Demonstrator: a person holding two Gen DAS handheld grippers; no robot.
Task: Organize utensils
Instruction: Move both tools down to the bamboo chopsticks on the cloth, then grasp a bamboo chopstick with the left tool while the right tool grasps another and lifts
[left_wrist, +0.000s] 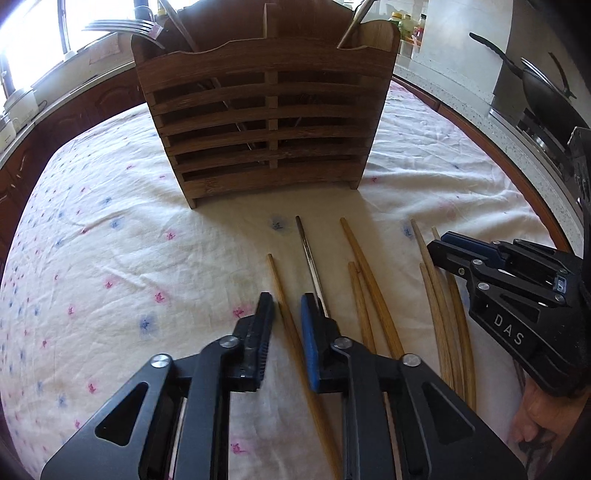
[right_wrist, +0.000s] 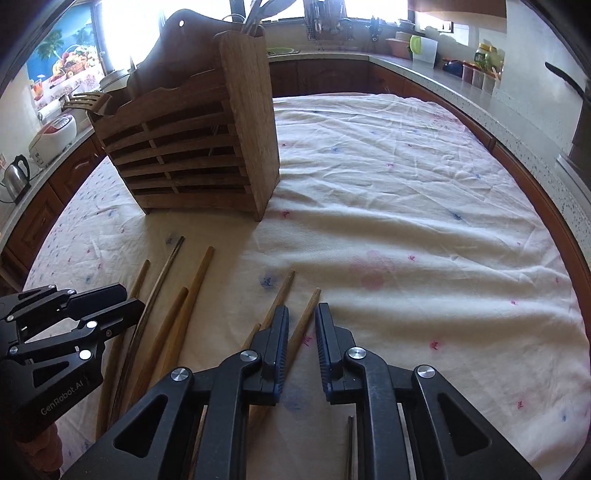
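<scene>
A slatted wooden utensil holder stands on the flowered tablecloth, with forks and other cutlery sticking out. Several wooden chopsticks and one dark metal one lie loose in front of it. My left gripper points down at the cloth, shut on the leftmost wooden chopstick. My right gripper is at the right end of the row. A wooden chopstick lies between its narrowly open pads, with a slim gap showing.
A wok sits on the stove past the table's right edge. A kettle and a rice cooker stand on the counter at the left. A hand holds the right gripper. Bare cloth stretches to the right of the holder.
</scene>
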